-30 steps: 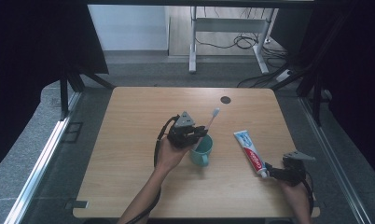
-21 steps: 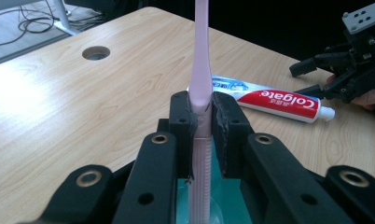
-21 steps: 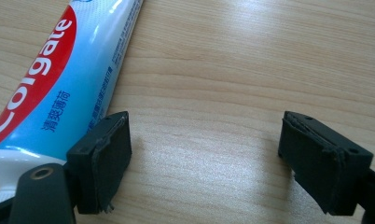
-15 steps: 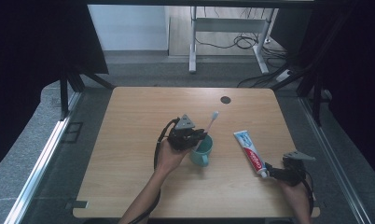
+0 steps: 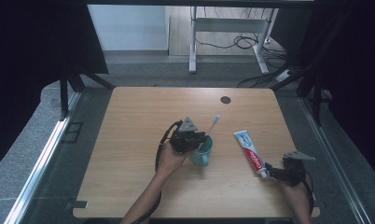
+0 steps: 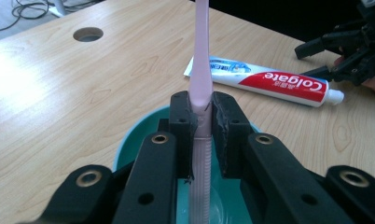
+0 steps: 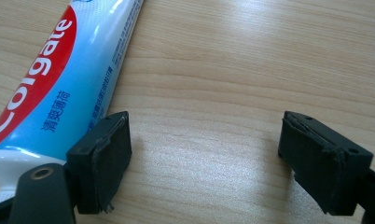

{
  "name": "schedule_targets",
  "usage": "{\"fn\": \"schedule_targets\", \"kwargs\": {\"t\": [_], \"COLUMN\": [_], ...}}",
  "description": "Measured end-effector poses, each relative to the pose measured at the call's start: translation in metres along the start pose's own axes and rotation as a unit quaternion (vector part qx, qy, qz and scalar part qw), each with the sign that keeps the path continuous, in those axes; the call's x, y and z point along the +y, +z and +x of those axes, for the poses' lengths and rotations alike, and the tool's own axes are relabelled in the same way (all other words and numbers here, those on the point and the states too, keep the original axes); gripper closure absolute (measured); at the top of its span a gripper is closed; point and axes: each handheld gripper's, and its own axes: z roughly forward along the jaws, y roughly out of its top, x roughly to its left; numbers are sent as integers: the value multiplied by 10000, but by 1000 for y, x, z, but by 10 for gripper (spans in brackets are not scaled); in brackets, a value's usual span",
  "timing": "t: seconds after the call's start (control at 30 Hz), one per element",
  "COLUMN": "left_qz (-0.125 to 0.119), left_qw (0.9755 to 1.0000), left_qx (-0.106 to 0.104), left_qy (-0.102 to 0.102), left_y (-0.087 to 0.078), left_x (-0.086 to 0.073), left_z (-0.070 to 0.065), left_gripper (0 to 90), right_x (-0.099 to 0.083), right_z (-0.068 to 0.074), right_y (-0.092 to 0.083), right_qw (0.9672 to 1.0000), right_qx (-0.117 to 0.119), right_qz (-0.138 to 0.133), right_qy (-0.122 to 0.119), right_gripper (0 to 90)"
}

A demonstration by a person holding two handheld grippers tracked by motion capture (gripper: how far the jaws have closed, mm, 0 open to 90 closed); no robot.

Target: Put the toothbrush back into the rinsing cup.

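A pink toothbrush [image 6: 198,56] stands nearly upright with its lower end inside a teal cup [image 5: 202,155]. My left gripper [image 5: 197,140] is shut on its handle just above the cup's rim [image 6: 132,140], and the brush head [image 5: 216,119] leans up and to the right. A Colgate toothpaste tube [image 5: 250,152] lies flat to the right of the cup, cap end toward the person. My right gripper [image 5: 270,170] rests at that cap end, open. In the right gripper view the tube [image 7: 59,79] lies outside the left pad [image 7: 108,151], and only bare wood lies between the jaws.
The wooden table [image 5: 139,121] has a round cable hole [image 5: 225,99] near its far edge. Beyond the table stand a desk frame and floor cables [image 5: 241,42]. Dark curtains hang on both sides.
The left gripper and the toothbrush have sunk slightly toward the cup. The right gripper and the toothpaste tube have stayed where they were.
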Motion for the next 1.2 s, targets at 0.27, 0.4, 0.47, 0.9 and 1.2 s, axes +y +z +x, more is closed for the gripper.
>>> {"fn": "schedule_targets", "kwargs": {"t": [0.27,0.4,0.47,0.9,1.2], "left_qz": [165,228,272,523,657], "left_qw": [9998,9997,9996,9985,9978], "left_qx": [29,45,57,145,121], "left_qy": [56,56,49,28,-15], "left_y": [6,8,9,17,18], "left_x": [-2,-3,-4,-6,-4], "left_z": [-2,-3,-2,-4,-3], "left_gripper": [789,788,788,785,780], "right_x": [0,0,0,0,0], "right_z": [0,0,0,0,0], "right_y": [0,0,0,0,0], "right_qw": [10000,10000,10000,10000,10000], "right_qx": [0,1,1,7,6], "right_qz": [-2,-2,-4,-12,-5], "right_qy": [-7,-7,-14,2,-18], "right_gripper": [168,168,168,168,168]}}
